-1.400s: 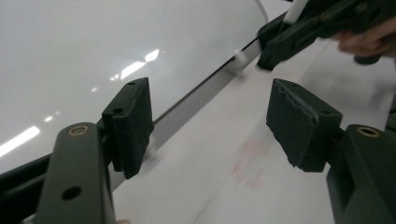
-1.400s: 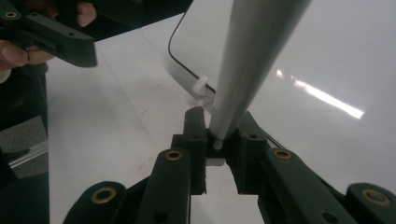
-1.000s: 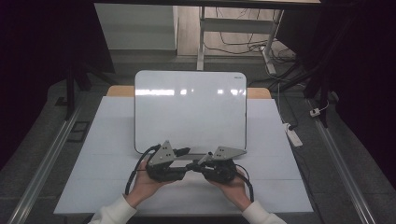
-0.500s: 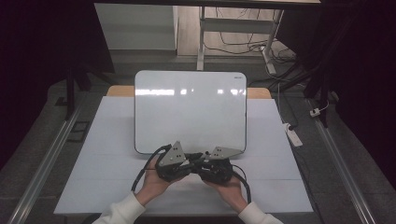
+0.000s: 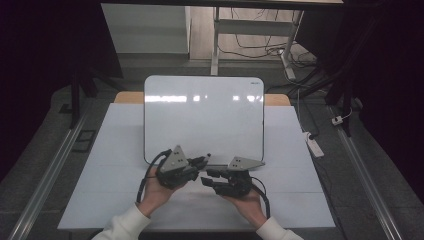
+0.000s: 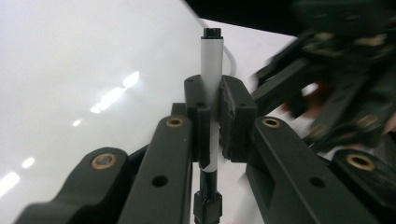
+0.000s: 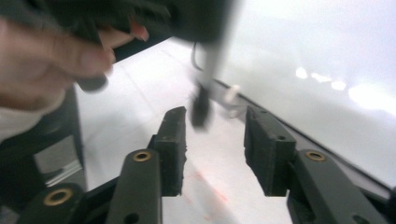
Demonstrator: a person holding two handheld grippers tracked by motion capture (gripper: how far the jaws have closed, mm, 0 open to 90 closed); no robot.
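A white marker (image 6: 211,70) with black ends stands clamped upright between my left gripper's (image 6: 212,116) jaws, which are shut on its barrel. In the high view the left gripper (image 5: 202,161) is held just in front of the whiteboard's (image 5: 205,115) near edge, pointing right. My right gripper (image 5: 207,176) faces it from the right, tip to tip. In the right gripper view the right gripper (image 7: 214,140) is open, and the marker's blurred black end (image 7: 201,107) hangs just beyond the gap between the jaws. The hand holding the left gripper shows at upper left.
The whiteboard lies flat on a white table (image 5: 100,165), covering its middle and far part. A white power strip (image 5: 315,145) lies on the floor off the table's right edge. Metal rails run along both sides of the table.
The two grippers have drawn slightly closer together near the whiteboard's front edge. The left one has stayed shut on the marker.
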